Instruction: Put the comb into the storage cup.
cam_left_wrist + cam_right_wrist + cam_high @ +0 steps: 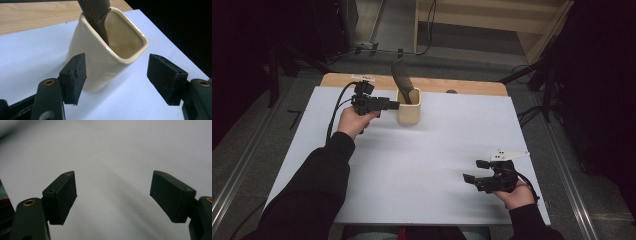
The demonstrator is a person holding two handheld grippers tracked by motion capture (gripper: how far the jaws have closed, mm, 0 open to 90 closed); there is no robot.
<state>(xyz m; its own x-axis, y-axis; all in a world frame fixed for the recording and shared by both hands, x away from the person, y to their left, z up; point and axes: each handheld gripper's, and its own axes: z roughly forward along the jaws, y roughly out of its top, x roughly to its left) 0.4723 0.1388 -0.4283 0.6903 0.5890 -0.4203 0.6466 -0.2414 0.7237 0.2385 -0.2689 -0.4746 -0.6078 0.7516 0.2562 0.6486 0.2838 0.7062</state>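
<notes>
Dim room; white tabletop (pixel 412 165) evenly lit from above, soft shadows cast on it, surroundings beyond it black.

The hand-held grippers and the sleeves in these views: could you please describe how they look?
Both are black. The left hand-held gripper trails a black cable; its blocky rectangular pads sit on arms with brass-coloured eyelets. The right hand-held gripper carries a pale grey three-cornered plate on top and has similar pads. The person wears black long sleeves.
</notes>
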